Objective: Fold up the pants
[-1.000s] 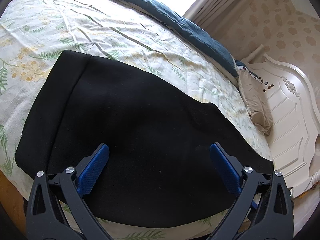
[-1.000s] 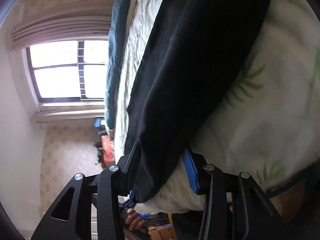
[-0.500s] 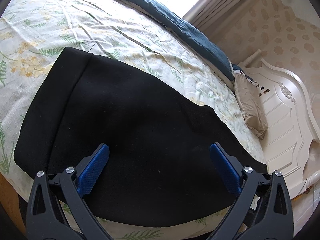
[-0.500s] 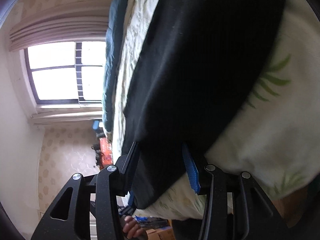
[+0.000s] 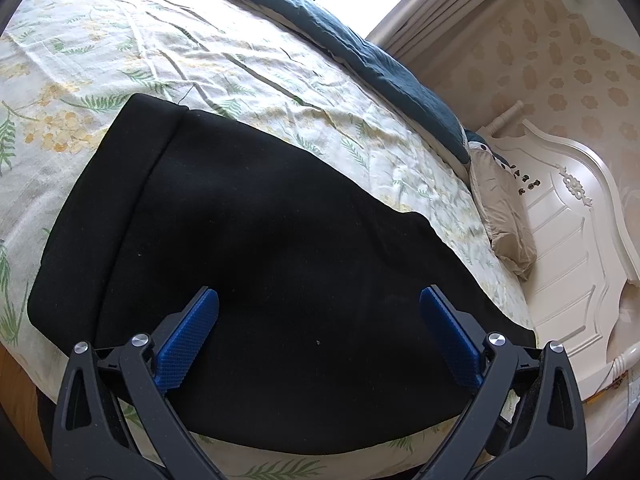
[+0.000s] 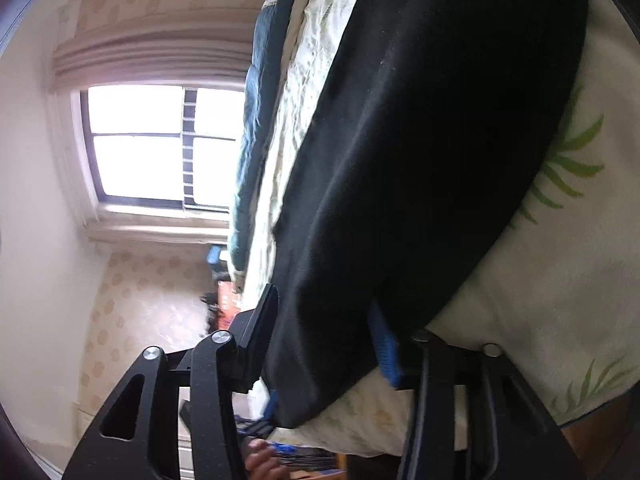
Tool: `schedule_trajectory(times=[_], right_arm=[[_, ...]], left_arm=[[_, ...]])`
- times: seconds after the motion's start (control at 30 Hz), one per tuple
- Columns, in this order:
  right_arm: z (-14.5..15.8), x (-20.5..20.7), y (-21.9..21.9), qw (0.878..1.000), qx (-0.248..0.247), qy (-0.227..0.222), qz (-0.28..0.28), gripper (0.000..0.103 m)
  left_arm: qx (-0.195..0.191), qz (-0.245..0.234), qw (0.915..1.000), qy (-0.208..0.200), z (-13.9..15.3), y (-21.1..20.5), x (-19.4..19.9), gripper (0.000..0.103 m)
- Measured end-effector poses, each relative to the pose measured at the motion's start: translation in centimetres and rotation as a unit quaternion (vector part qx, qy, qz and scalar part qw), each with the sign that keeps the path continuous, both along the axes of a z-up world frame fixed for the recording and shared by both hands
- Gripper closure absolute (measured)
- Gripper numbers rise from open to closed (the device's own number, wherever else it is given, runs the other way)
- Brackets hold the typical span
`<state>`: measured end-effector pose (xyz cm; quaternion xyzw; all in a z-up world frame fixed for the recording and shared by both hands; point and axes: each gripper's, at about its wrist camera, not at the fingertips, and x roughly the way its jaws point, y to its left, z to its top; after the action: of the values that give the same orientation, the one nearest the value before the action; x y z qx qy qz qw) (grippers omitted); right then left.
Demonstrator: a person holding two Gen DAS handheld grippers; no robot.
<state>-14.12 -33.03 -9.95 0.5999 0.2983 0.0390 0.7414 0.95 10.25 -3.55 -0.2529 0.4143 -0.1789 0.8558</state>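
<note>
My right gripper (image 6: 324, 336) is clamped on the near edge of the black pants (image 5: 280, 240), cloth bunched between its fingers. My left gripper (image 5: 318, 328) hovers spread wide above the pants, holding nothing. The pants lie flat ahead of both grippers on the floral bedsheet (image 5: 120, 40), waistband (image 5: 120, 168) off to my left gripper's far left. To fold cleanly, I judge I should pinch the same edge with the left before lifting, raise both evenly, and carry the edge straight across so the layers meet square. The fabric looks soft and could sag between my grips.
</note>
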Motion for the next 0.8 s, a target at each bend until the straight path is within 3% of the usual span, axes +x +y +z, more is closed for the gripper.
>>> schedule_trajectory(times=[0.1, 0.2, 0.33, 0.53, 0.8], right_arm=[[0.8, 0.2, 0.4, 0.999, -0.020, -0.006, 0.028, 0.084], [1.9, -0.1, 0.7, 0.997, -0.060, -0.009, 0.041, 0.090], [2.9, -0.6, 1.1, 0.993, -0.103, -0.002, 0.059, 0.092], [0.1, -1.2, 0.7, 0.995, -0.071, 0.036, 0.066, 0.093], [0.4, -2.3, 0.2, 0.990, -0.087, 0.060, 0.092, 0.091]], left_arm=[[0.002, 0.001, 1.0000, -0.001, 0.1, 0.0, -0.1, 0.003], [0.004, 0.000, 1.0000, -0.001, 0.1, 0.0, -0.1, 0.003], [0.004, -0.001, 1.0000, -0.002, 0.1, -0.1, 0.0, 0.003], [0.017, 0.003, 0.9998, -0.004, 0.1, -0.5, -0.1, 0.003], [0.024, -0.002, 0.9997, -0.003, 0.0, -0.5, 0.0, 0.003]])
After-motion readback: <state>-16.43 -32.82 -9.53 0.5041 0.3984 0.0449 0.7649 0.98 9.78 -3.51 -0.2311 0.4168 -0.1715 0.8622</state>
